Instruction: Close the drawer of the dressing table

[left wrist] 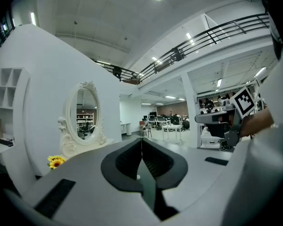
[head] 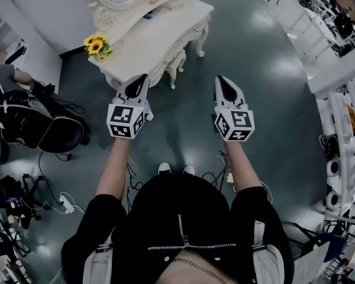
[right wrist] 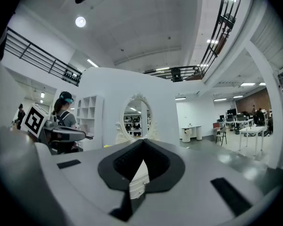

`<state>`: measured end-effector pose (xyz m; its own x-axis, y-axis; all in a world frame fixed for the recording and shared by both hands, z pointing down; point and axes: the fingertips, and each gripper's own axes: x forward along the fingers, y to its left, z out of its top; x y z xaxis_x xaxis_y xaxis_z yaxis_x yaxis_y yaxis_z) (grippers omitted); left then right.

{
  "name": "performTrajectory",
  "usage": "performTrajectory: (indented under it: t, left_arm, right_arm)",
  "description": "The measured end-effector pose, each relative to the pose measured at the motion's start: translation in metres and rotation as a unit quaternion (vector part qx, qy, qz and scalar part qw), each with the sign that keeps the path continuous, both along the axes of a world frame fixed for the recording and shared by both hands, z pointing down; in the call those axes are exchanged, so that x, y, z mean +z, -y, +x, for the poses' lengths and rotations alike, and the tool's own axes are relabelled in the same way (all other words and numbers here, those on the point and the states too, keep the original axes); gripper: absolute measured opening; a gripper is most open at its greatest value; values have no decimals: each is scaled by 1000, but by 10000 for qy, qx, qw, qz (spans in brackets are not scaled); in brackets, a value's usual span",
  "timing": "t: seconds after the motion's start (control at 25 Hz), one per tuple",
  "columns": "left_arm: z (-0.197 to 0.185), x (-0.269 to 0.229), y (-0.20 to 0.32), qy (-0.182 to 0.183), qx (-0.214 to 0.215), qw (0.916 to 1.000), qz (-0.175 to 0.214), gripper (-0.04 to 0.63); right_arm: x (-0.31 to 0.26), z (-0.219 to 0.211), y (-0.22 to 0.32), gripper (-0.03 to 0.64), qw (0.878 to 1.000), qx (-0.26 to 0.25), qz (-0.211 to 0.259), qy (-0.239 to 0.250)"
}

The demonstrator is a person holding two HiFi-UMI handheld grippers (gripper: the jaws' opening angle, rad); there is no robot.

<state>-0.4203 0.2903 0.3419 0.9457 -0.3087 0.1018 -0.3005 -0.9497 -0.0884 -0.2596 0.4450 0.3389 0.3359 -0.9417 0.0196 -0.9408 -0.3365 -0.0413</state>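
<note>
Grey floor [head: 272, 99] bears dressing table [head: 157, 37]: 12 o'clock from left gripper [head: 143, 78]; 10 o'clock from right gripper [head: 222, 80]. Both jaw pairs closed, empty.

I am finding no words, numbers or brand names that I can read anywhere. The only printed signs are sitting at the back of my left gripper [head: 144, 77] and my right gripper [head: 219, 78]: black-and-white square code patterns on their cubes, showing no letters or digits.
</note>
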Motion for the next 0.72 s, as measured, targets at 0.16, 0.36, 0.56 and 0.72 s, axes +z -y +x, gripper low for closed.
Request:
performTrajectory:
  t: [0.16, 0.36, 0.56, 0.72]
  left_arm:
    - [8, 1, -6, 14, -7, 10000, -18, 21]
    - [22, 4, -17, 34, -19, 10000, -19, 21]
    - [34, 5, -32, 49, -92, 9999, -32, 21]
    - [43, 12, -46, 96, -150, 9998, -100, 21]
  right_arm:
    - [-3, 8, -8, 18, 9999, 29, 156, 20]
    - [0, 17, -16, 28, 9999, -16, 47, -104]
    - [7, 24, -26, 57, 9997, -187, -51, -141]
    - [16, 32, -33, 71, 9993, -367, -109, -56]
